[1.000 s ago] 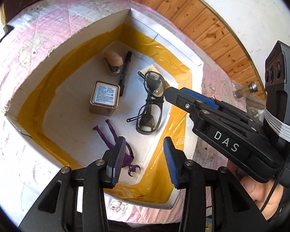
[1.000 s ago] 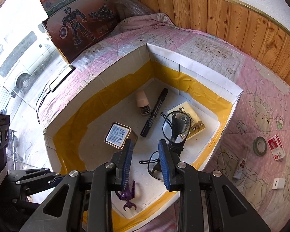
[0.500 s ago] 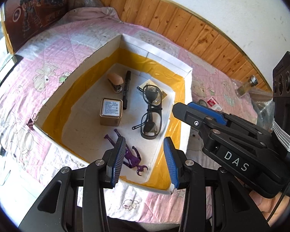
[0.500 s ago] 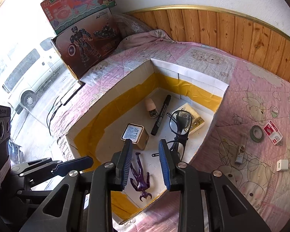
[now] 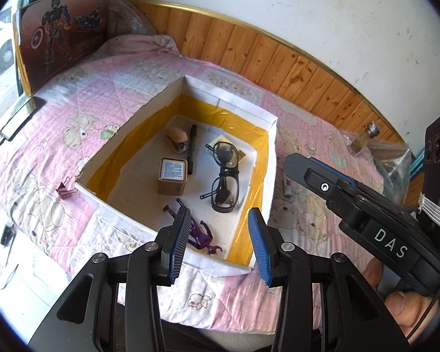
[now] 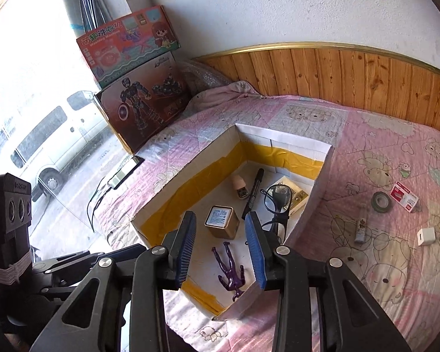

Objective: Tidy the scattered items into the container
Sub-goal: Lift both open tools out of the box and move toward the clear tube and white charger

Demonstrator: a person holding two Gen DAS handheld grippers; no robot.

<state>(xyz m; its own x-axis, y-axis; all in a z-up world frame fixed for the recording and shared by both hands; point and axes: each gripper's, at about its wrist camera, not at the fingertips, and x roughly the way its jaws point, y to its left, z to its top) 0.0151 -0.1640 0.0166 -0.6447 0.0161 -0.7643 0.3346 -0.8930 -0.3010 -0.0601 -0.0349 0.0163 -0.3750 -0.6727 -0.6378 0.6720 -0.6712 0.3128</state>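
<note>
A white box with yellow-taped inner walls point(image 5: 243, 117) point(image 6: 293, 142) sits on the pink quilt. Inside lie black glasses point(image 5: 224, 176) point(image 6: 277, 202), a black marker point(image 5: 191, 152) point(image 6: 253, 192), a tan stapler point(image 5: 177, 138) point(image 6: 240, 186), a small gold tin point(image 5: 173, 176) point(image 6: 221, 221) and a purple figure point(image 5: 198, 230) point(image 6: 230, 270). My left gripper point(image 5: 218, 246) is open and empty above the box's near edge. My right gripper point(image 6: 221, 248) is open and empty over the box. Outside lie a tape roll point(image 6: 381, 201), a red-white pack point(image 6: 403, 197), a small tube point(image 6: 361, 228), a white cube point(image 6: 426, 236) and a pink binder clip point(image 5: 65, 188).
Toy boxes point(image 6: 138, 88) lean at the bed's far left corner. A phone point(image 6: 124, 172) with a cable lies near the left edge. A small glass bottle point(image 5: 363, 140) and a plastic bag point(image 5: 394, 158) lie at the right. Wood panelling point(image 6: 352, 82) runs behind the bed.
Both grippers have pulled back and up from the box, so more of the bed shows. Both stay open and empty; the items in the box have not moved.
</note>
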